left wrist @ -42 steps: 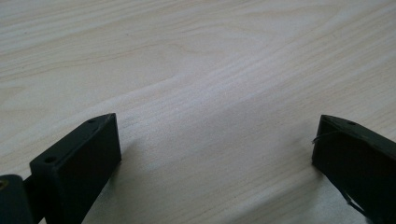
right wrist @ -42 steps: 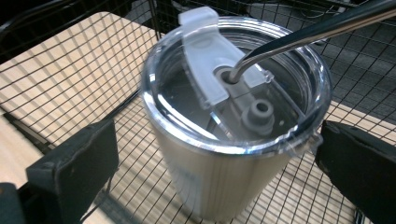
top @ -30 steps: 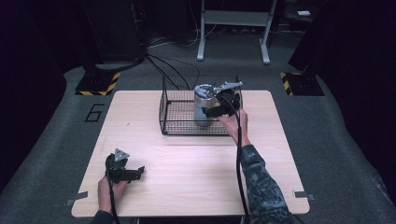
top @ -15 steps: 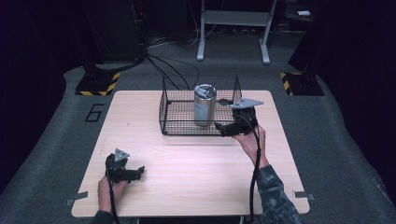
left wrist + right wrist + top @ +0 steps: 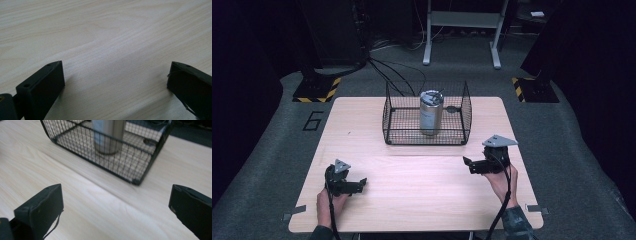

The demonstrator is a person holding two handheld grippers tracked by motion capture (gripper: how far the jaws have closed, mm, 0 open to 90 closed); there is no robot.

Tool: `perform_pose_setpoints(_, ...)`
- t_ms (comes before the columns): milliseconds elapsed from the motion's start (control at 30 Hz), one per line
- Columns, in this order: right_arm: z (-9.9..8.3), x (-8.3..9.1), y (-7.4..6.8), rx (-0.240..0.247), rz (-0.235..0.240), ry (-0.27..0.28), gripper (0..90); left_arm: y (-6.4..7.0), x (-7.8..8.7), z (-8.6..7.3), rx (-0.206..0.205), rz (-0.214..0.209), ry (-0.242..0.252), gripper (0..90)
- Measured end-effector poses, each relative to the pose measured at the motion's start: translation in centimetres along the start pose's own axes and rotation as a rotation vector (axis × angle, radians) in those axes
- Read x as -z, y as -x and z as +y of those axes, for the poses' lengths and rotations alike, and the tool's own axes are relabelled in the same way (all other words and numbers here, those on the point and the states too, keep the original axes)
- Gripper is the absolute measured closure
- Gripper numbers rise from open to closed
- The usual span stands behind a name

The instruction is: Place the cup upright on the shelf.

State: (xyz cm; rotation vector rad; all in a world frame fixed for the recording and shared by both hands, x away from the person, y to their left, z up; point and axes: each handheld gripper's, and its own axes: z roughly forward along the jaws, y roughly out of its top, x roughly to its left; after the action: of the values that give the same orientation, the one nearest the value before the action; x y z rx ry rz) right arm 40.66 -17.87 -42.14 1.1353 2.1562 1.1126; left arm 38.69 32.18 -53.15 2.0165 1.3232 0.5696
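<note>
right gripper (image 5: pixel 473 164) wide open, empty, low over table (image 5: pixel 422 200). left gripper (image 5: pixel 357 185) same, parked on bare wood. steel tumbler (image 5: pixel 431 112) upright in wire basket (image 5: pixel 398 131), ahead of right jaws. looks rigid, smooth, slippery: grip mid-body, squarely.

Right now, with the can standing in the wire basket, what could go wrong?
1. The tall metal can stands upright and loose in the wire basket; bumping the basket might tip it.
2. The right gripper, open, sits near the basket's front corner; a fast forward move could knock the wire.
</note>
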Motion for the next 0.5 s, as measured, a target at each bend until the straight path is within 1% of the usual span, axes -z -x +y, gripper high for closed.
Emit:
perform_pose_setpoints(133,-2.6,0.1,0.3,-0.021,-0.03,-0.039,0.0,0.0,0.0,0.0,0.0,0.0,0.0,1.0)
perform_pose_setpoints(167,-3.3,0.1,0.5,-0.035,-0.028,-0.053,0.0,0.0,0.0,0.0,-0.001,0.0,-0.001,1.0)
perform_pose_setpoints(233,-4.6,0.3,0.9,-0.063,-0.048,-0.067,0.0,0.0,0.0,0.0,-0.001,-0.001,-0.001,1.0)
perform_pose_setpoints(300,-6.1,0.2,1.2,-0.087,-0.05,-0.091,0.0,0.0,0.0,0.0,-0.001,-0.001,0.0,1.1)
perform_pose_setpoints(333,-7.0,0.1,1.3,-0.087,-0.062,-0.104,0.0,0.0,0.0,0.0,-0.001,0.0,0.0,1.1)
perform_pose_setpoints(400,-8.5,-0.1,1.4,-0.099,-0.07,-0.134,0.0,0.0,0.0,0.0,-0.001,-0.001,-0.001,1.0)
perform_pose_setpoints(433,-9.2,-0.1,1.5,-0.11,-0.084,-0.144,0.0,0.0,0.0,0.0,-0.001,0.0,-0.001,1.0)
perform_pose_setpoints(500,-10.5,0.0,1.9,-0.157,-0.083,-0.152,0.0,0.0,0.0,0.0,-0.001,-0.001,-0.001,1.1)
